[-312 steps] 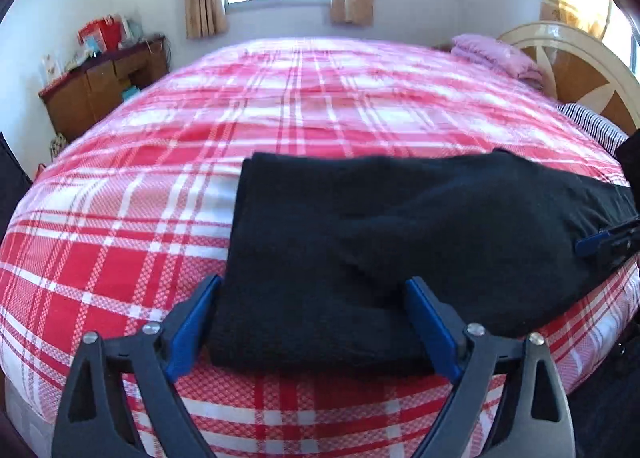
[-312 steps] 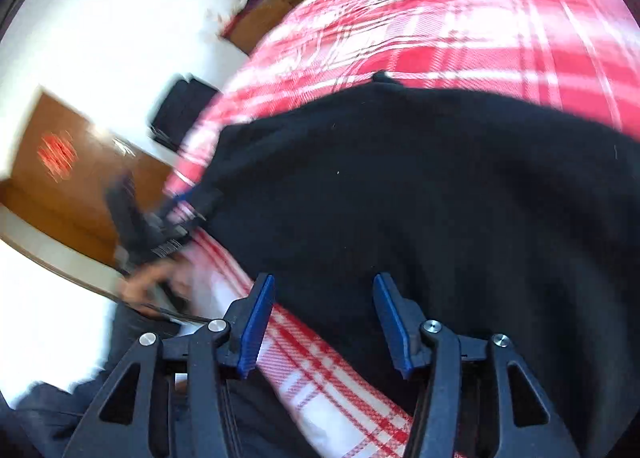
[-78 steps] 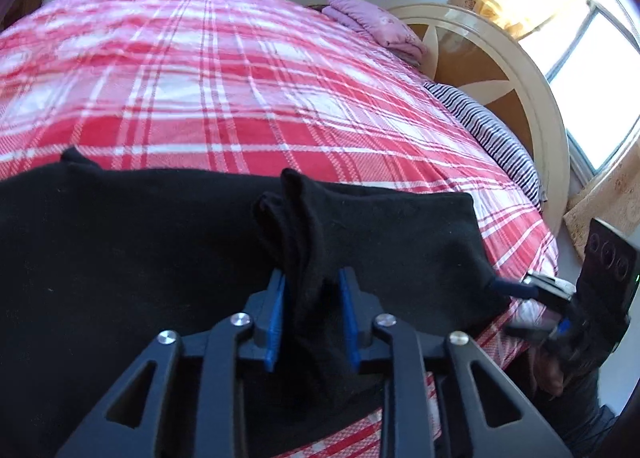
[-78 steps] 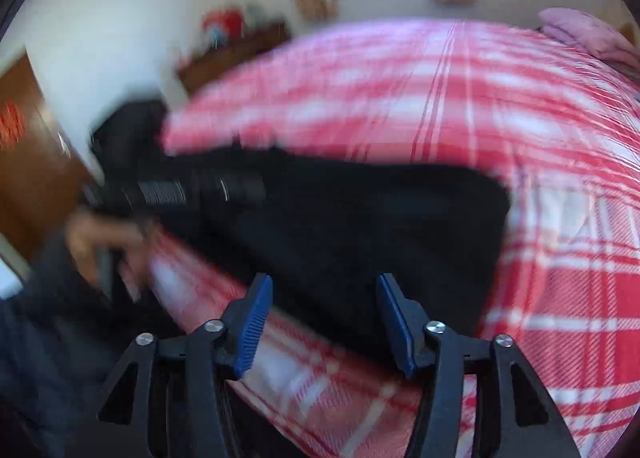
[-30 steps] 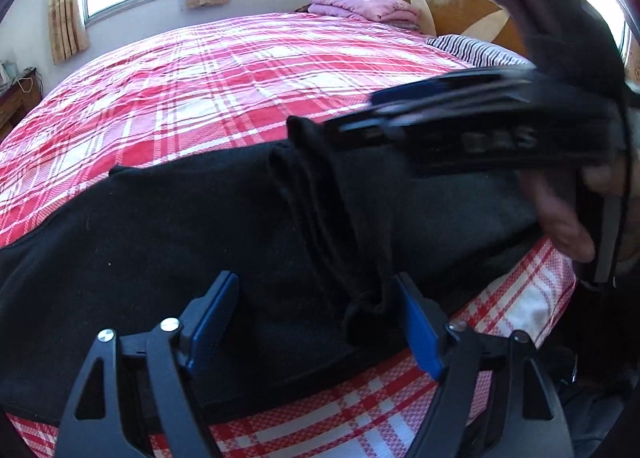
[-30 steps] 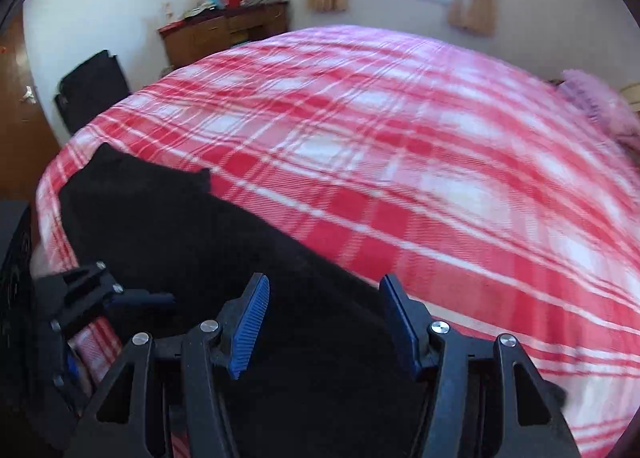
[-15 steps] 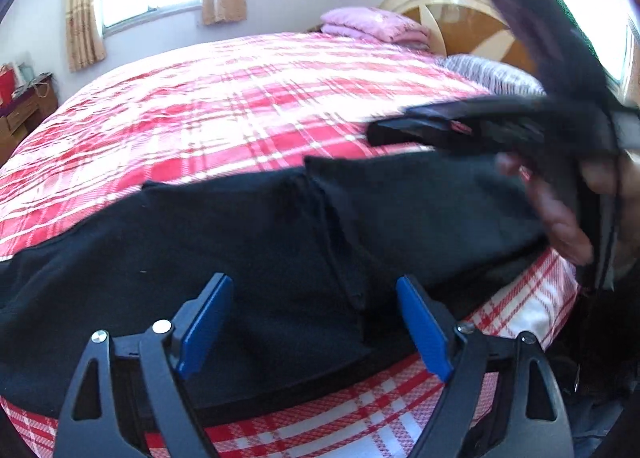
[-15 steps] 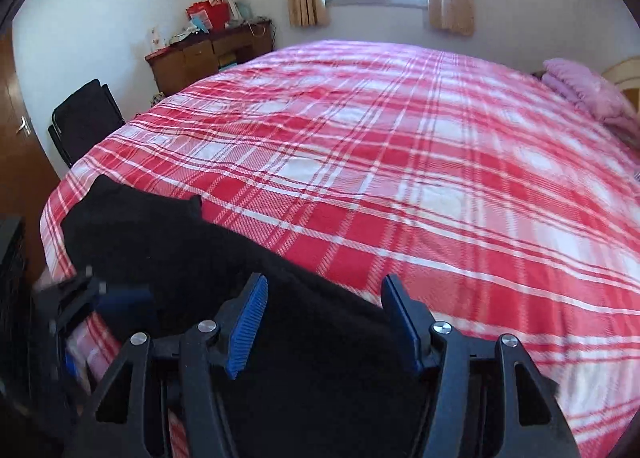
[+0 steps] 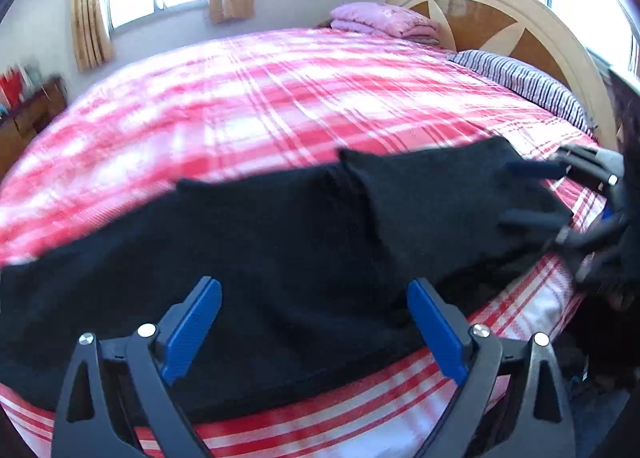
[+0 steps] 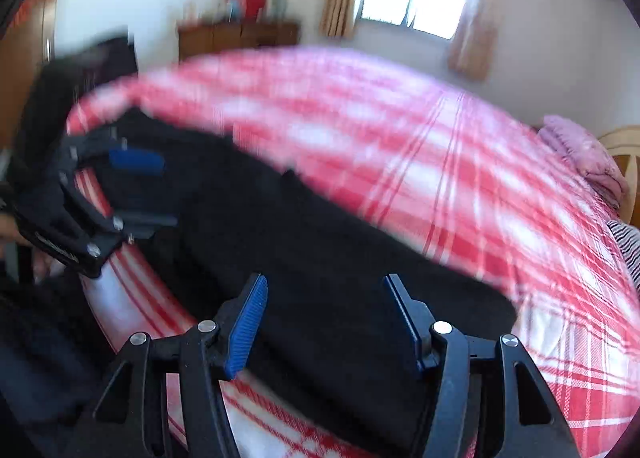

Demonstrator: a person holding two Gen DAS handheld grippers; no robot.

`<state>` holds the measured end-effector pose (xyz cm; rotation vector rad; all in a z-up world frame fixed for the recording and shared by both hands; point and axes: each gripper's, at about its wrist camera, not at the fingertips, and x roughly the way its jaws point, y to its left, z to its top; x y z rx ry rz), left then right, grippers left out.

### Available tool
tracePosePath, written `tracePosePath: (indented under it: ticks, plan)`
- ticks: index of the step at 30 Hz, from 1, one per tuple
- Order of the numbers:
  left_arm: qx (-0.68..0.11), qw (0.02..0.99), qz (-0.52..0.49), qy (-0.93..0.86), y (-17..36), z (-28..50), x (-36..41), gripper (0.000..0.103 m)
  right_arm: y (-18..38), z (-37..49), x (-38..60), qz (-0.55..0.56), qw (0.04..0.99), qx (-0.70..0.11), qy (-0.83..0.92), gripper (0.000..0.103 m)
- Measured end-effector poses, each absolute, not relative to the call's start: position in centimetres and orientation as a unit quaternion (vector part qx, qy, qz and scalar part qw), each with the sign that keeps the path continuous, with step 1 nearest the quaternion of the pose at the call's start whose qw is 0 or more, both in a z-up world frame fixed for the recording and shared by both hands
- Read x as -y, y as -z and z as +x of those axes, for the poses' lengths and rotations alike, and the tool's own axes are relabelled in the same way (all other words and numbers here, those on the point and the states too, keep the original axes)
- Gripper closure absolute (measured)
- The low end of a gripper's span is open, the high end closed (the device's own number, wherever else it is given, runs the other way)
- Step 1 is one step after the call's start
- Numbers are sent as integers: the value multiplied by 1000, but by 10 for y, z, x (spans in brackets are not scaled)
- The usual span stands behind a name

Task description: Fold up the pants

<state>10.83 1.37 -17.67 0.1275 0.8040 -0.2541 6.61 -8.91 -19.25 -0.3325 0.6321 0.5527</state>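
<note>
No readable writing. Left gripper [image 9: 312,322] fingers spread wide, empty, over black pants [image 9: 260,250] lying flat along near edge of red plaid bed [image 9: 280,98]. Right gripper [image 10: 324,322] also spread, holding nothing, above same pants. Only left view shows striped pillow [image 9: 520,82], headboard [image 9: 500,18]; only right view shows wooden dresser [image 10: 240,36].
</note>
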Motion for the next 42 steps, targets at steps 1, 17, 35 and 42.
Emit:
tracePosePath:
  ticks: [1, 17, 35, 42]
  plan:
    - [-382, 914, 69, 114, 170, 107, -23, 6, 185, 64, 95, -134, 906, -292, -277, 42]
    - [-368, 911, -146, -113, 175, 95, -307, 9, 196, 56, 84, -100, 908, -278, -297, 40]
    - [-399, 901, -153, -68, 201, 103, -292, 68, 201, 64, 91, -79, 912, -291, -280, 40]
    - [-383, 896, -220, -31, 188, 95, -306, 86, 200, 67, 97, -70, 918, -287, -266, 40]
